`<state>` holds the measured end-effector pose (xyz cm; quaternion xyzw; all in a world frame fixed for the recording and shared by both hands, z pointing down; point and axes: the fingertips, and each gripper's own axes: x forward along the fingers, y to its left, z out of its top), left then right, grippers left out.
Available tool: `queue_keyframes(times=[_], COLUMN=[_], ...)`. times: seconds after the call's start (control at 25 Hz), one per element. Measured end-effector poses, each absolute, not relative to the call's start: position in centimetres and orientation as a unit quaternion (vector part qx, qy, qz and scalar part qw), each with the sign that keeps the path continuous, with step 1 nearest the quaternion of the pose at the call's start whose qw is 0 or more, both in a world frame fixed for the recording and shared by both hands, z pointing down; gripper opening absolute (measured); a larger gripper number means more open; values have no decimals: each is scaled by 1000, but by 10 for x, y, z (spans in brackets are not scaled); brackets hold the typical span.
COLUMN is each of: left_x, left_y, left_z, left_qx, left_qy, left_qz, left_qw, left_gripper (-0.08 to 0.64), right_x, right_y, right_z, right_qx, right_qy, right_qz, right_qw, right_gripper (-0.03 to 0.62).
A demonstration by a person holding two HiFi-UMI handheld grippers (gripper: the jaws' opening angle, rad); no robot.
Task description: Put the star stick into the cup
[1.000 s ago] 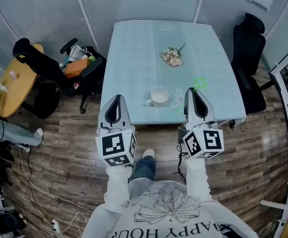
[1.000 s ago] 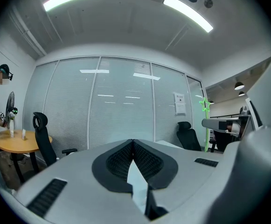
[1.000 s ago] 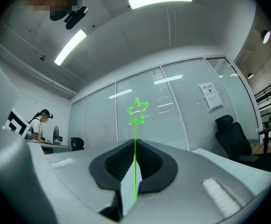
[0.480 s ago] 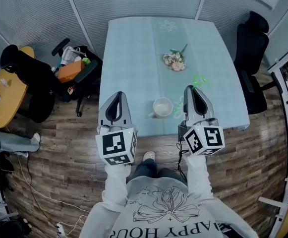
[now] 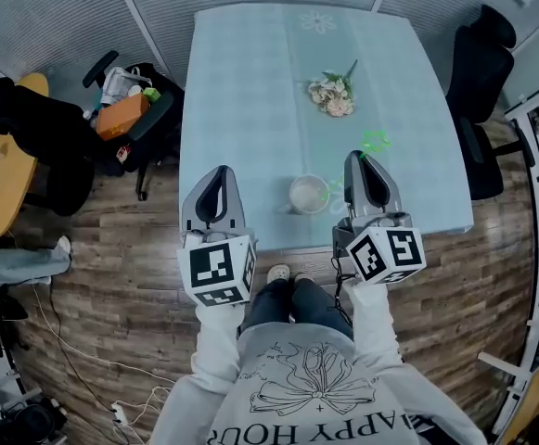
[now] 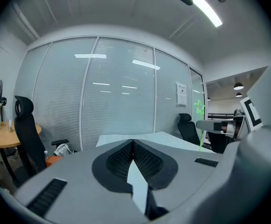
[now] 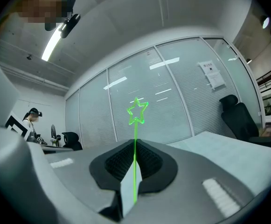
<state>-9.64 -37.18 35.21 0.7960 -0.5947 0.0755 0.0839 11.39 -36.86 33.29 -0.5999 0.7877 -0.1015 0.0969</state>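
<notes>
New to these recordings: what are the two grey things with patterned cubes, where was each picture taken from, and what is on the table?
No robot here: a person holds a two-jaw gripper in each hand, and the patterned cubes are part of them. One picture comes from a camera on the person's head, looking down. The other two cameras ride on the grippers and look along their jaws. The left gripper is shut and empty. The right gripper is shut on the green star stick. On the pale blue table are a white cup and a bunch of flowers.
</notes>
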Motion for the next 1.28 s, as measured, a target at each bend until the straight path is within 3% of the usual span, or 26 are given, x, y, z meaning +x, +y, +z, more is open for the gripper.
queue_keyframes(times=[1.28], left_x=[-74], left_y=[-375], left_z=[484], left_qx=[779], left_qy=[-578], left_qz=[154], left_qw=[188], left_gripper=[6], right_x=[105], right_y=[-396], right_z=[470], right_qx=[-558], right_qy=[807], right_qz=[-191], right_qw=[22], right_gripper=[21])
